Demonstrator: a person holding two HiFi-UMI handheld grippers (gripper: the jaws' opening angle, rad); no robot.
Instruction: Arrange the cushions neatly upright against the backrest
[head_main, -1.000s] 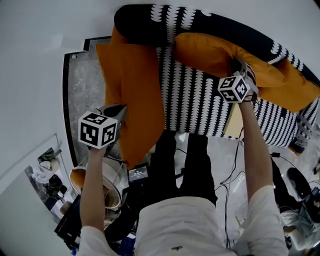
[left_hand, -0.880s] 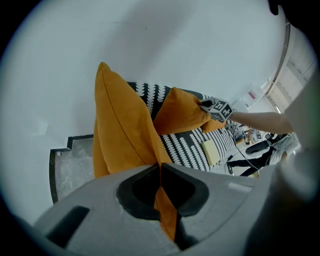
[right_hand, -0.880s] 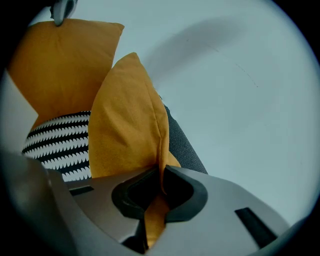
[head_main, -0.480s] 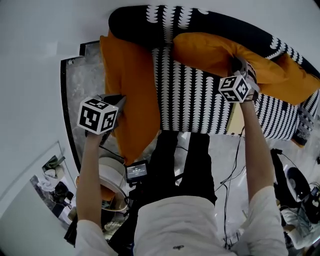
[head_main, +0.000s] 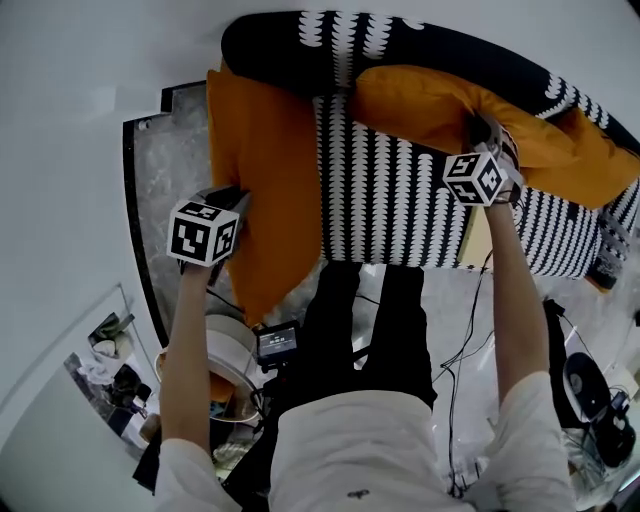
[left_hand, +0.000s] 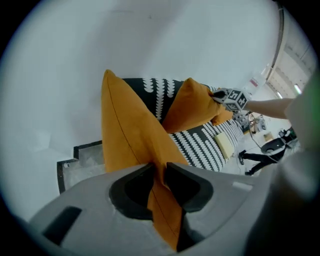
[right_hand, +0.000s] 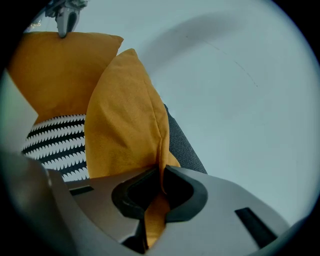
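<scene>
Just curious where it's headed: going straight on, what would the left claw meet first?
The orange cushion: its edge lies between the jaws of the left claw, which are opening, so it would push into that. Depth beyond is unclear.

There are three orange cushions: the left cushion (head_main: 265, 190), the middle cushion (head_main: 420, 105) and the right cushion (head_main: 590, 165). There are two hand-held grippers, the left hand-held gripper (left_hand: 159, 169) and the right hand-held gripper (right_hand: 162, 174), and one patterned sofa (head_main: 385, 200).

The sofa (head_main: 390, 190) and far-right cushion (head_main: 590, 165) run off the head view's right edge.
</scene>
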